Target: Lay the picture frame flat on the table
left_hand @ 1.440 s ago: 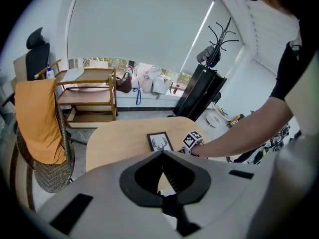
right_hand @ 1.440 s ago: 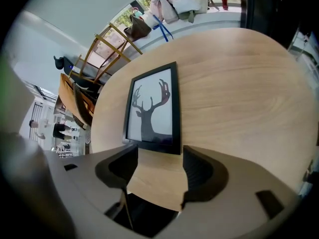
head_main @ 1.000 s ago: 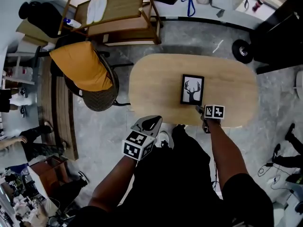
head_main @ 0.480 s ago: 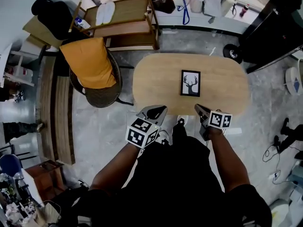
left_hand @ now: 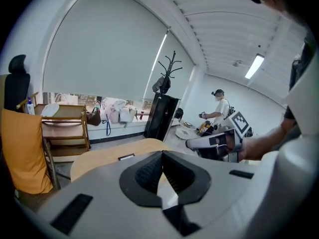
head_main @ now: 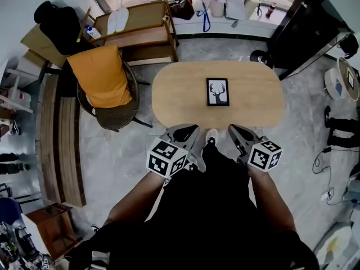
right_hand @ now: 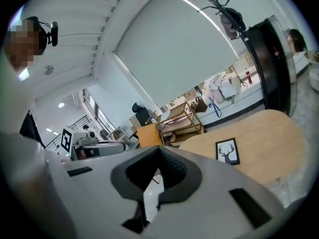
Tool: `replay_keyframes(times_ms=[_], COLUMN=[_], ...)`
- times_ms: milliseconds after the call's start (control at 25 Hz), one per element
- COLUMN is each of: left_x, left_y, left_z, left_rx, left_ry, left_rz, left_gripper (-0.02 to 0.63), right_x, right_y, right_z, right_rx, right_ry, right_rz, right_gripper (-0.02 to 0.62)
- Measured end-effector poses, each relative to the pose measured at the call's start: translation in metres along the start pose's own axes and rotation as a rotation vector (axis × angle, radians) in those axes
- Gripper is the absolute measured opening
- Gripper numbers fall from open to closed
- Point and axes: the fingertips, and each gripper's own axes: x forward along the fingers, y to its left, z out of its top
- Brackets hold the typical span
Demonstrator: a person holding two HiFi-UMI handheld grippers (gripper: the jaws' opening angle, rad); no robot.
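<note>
Pale wood desk (head_main: 174,97) carries picture frame (head_main: 217,91), lying flat, deer print up, near desk centre; task looks done. Left gripper (head_main: 193,129) and right gripper (head_main: 232,129) both pressed together, empty, held off desk's 6 o'clock edge, likely because nothing left to grasp. Frame well clear of every edge. Orange-draped chair (head_main: 95,75) at desk's 9 o'clock; open floor (head_main: 126,151) at 6 o'clock for stepping back.
</note>
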Motion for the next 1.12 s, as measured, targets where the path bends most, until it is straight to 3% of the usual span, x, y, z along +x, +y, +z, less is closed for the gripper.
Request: replay_keyframes(times_ms=[240, 440, 760, 1120], left_x=[-0.013, -0.012, 0.013, 0.035], left_y=[-0.019, -0.019, -0.044, -0.089], left_z=[0.005, 0.007, 0.027, 0.035], left_rx=[0.006, 0.024, -0.025, 0.015], left_ry=[-0.029, -0.026, -0.065, -0.046], left_rz=[-0.017, 0.022, 0.074, 0.089], left_gripper=[0.0, 0.0, 0.0, 0.0], right_x=[-0.038, -0.05, -0.071, -0.094], right_y=[0.022, 0.022, 0.011, -0.006], right_z=[0.006, 0.022, 0.036, 0.051], right_rx=[-0.082, -0.16, -0.216, -0.239], right_ry=[-0.015, -0.026, 0.028, 0.006], right_rz=[-0.047, -0.057, 0.007, 0.086], right_gripper=[0.0, 0.0, 0.0, 0.0])
